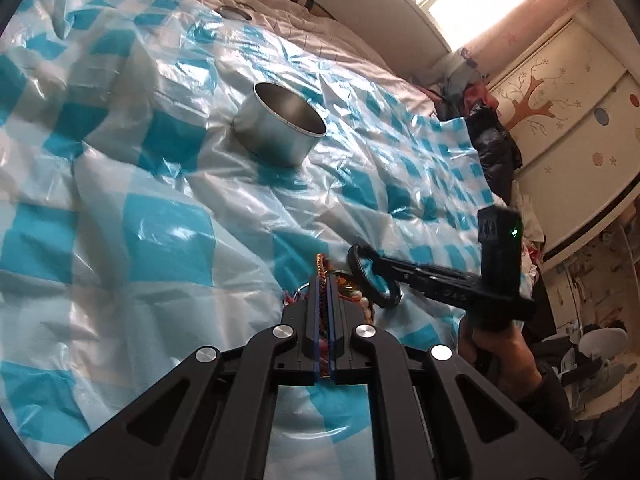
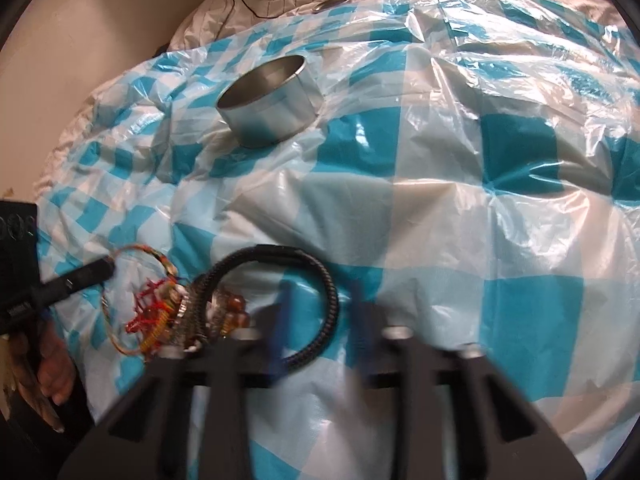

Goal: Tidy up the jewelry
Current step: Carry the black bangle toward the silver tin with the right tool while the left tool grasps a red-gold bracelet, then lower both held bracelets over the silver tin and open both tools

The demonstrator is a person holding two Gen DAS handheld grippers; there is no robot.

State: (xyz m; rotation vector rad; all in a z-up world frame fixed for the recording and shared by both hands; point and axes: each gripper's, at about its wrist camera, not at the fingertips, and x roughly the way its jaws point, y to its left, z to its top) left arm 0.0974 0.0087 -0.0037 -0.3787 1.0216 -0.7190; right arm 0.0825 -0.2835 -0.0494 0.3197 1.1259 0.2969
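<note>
My left gripper (image 1: 325, 276) is shut on a braided multicoloured cord bracelet (image 1: 320, 259); the right wrist view shows its tip (image 2: 109, 269) pinching that cord loop (image 2: 160, 258). A tangle of red, orange and amber beaded jewelry (image 2: 160, 316) lies just below it on the sheet. The black ribbed bracelet (image 2: 276, 256) rests beside the tangle. My right gripper (image 1: 379, 265) looks clamped on the black bracelet's (image 1: 394, 296) band. Its own view is blurred, the right gripper (image 2: 320, 312) straddling the ring's right side. An open round metal tin (image 1: 280, 128) stands farther up the bed.
A crinkled blue-and-white checked plastic sheet (image 1: 160, 220) covers the bed. A small round silvery lid (image 2: 332, 2) and a dark cable lie beyond it. Dark clothes (image 1: 492, 140) and a decorated wardrobe (image 1: 560, 100) stand to the right, a wall (image 2: 80, 40) to the left.
</note>
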